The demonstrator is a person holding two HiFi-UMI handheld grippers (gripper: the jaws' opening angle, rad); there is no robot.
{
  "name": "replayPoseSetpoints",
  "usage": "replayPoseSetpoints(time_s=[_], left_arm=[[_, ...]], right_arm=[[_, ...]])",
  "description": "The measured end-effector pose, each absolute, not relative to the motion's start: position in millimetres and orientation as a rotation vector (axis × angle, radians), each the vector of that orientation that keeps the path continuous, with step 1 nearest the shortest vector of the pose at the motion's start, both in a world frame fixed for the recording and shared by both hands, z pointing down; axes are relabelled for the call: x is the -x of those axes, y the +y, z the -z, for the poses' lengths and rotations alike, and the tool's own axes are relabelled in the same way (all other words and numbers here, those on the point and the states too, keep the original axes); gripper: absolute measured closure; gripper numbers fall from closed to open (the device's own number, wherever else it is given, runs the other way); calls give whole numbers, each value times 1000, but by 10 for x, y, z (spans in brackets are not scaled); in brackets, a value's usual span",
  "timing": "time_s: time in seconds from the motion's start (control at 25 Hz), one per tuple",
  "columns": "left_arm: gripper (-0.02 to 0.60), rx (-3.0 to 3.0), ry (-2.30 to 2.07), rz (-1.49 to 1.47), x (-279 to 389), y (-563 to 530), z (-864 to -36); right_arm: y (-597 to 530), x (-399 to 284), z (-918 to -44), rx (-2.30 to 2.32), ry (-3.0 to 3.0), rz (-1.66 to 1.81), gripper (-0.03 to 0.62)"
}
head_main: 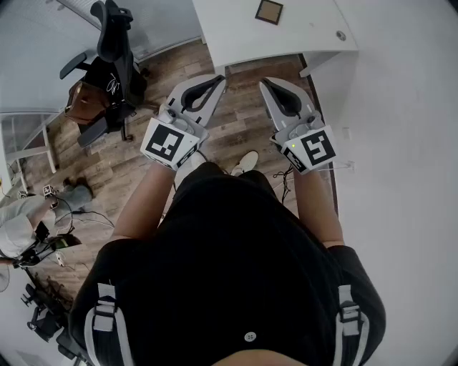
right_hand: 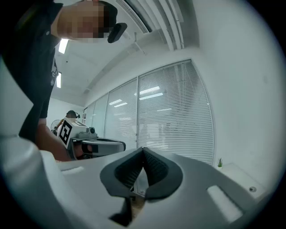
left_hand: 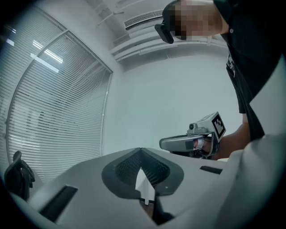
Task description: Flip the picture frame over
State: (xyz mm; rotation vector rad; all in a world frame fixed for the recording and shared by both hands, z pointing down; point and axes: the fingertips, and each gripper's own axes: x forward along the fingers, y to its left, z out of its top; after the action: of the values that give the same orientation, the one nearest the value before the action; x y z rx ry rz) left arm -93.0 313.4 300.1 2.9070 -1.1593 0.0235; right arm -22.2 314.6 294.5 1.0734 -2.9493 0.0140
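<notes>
A person stands back from a white table (head_main: pixel 229 32). The picture frame (head_main: pixel 269 11) lies flat on the table, near its far edge. It is small and dark with a brown middle. Nothing touches it.

The person holds both tools out in front, level, over the wood floor (head_main: pixel 240 118). The left gripper (head_main: pixel 217 81) and the right gripper (head_main: pixel 266 85) sit side by side, a bit apart, and both are well away from the picture frame.

In the left gripper view, its jaws are pressed together with nothing between them. In the right gripper view, its jaws are together too, and also hold nothing. Each of these views shows the other gripper beside it, and window blinds (left_hand: pixel 53 112) behind.

A black chair (head_main: pixel 111 50) stands on the floor to the left of the table. One light shoe (head_main: pixel 248 160) of the person peeks out below the grippers.
</notes>
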Motion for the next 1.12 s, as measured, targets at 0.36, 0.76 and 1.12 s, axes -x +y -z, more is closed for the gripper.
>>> replayPoseSetpoints(time_s=[0.36,0.76,1.12], left_arm=[[574,-2909,-1148,-30,911,3149,-3030],[574,-2907,-1145,-20,847,3172,-3042],[552,-2904,-1183,-28,773,3179,-3052]], right_arm=[[3127,167,-2961,-1119,-2944,-25,585],[3167,48,-2982,-1153,-2936,-30,583],[3189,-45,-2994,-1143,-2931,-24,523]])
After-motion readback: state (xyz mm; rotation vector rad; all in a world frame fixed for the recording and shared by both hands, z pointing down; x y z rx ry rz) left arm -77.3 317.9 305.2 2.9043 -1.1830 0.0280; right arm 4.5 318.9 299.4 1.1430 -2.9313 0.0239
